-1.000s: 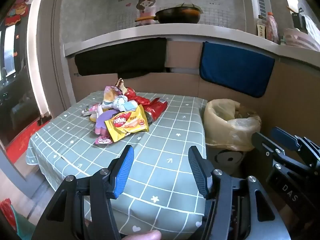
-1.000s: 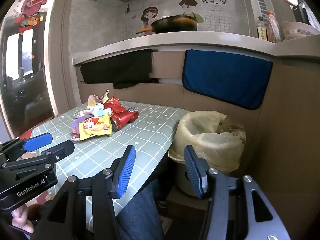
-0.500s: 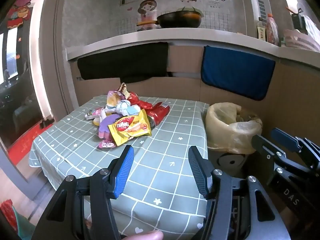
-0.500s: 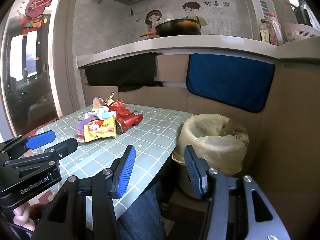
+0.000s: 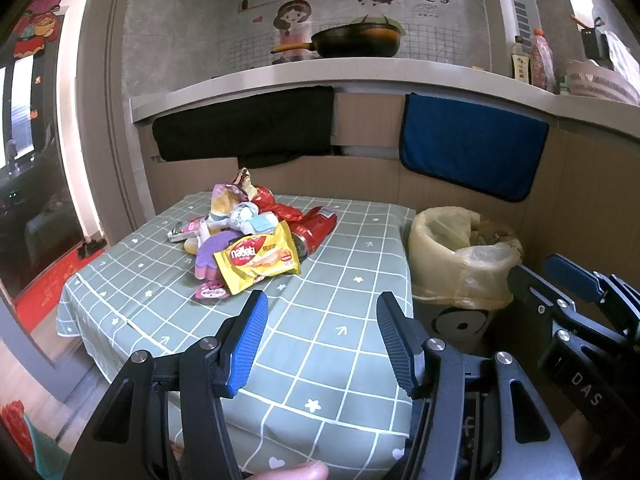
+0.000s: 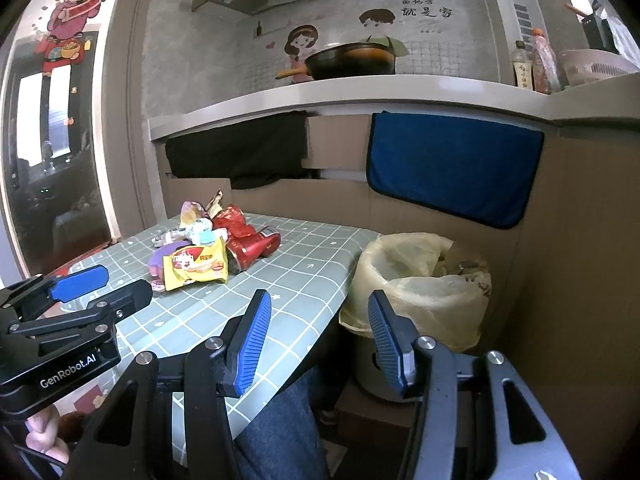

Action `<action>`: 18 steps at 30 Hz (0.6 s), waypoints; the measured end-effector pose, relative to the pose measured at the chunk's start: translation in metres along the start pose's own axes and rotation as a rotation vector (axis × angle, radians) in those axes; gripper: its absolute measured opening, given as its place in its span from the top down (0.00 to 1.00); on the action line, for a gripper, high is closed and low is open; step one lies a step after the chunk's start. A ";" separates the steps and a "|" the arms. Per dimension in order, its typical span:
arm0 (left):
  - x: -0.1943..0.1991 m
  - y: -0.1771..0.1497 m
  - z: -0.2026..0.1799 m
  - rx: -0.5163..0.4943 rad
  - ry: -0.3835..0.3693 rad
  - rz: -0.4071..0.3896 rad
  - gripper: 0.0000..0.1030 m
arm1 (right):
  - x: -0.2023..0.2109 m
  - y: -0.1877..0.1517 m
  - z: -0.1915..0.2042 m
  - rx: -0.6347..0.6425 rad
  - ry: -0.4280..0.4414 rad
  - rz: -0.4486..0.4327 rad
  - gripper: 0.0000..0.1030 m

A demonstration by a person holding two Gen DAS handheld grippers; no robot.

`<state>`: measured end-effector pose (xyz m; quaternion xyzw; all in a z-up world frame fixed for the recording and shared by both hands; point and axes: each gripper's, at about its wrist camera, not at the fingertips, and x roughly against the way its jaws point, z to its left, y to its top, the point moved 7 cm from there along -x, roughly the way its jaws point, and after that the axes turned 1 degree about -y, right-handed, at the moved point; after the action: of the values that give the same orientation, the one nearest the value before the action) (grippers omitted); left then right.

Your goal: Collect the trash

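A pile of trash lies on the green checked tablecloth [image 5: 340, 320]: a yellow wafer wrapper [image 5: 258, 258] in front, a red packet [image 5: 316, 222], a purple wrapper [image 5: 210, 254] and other wrappers behind. The pile also shows in the right wrist view, with the yellow wrapper [image 6: 196, 268]. A bin lined with a yellowish bag [image 5: 460, 256] stands at the table's right edge, also in the right wrist view [image 6: 420, 280]. My left gripper [image 5: 320, 332] is open and empty over the table's near part. My right gripper [image 6: 316, 328] is open and empty, between table edge and bin.
A counter with a black pan [image 5: 356, 40] runs behind. A blue cloth [image 5: 472, 148] and a black cloth [image 5: 244, 128] hang below it. Bottles [image 5: 540, 60] and a basket stand at the right. The person's leg [image 6: 280, 432] is below the right gripper.
Both grippers have drawn back and tilted up a little, so the pile and bin sit slightly lower and farther in both views. Both stay open and empty.
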<state>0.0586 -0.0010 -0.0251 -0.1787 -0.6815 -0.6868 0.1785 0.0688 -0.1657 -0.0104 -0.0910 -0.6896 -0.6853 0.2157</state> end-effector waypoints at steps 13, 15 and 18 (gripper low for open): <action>-0.002 0.001 -0.008 -0.003 -0.006 -0.003 0.44 | 0.002 0.001 -0.005 -0.012 -0.015 -0.011 0.52; -0.002 0.001 -0.009 -0.002 -0.007 -0.002 0.44 | 0.002 0.002 -0.006 -0.012 -0.019 -0.013 0.52; -0.002 0.000 -0.008 -0.003 -0.005 -0.003 0.44 | 0.003 0.002 -0.007 -0.014 -0.023 -0.015 0.52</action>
<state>0.0603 -0.0092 -0.0259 -0.1798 -0.6814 -0.6875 0.1753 0.0684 -0.1728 -0.0078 -0.0952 -0.6878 -0.6908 0.2017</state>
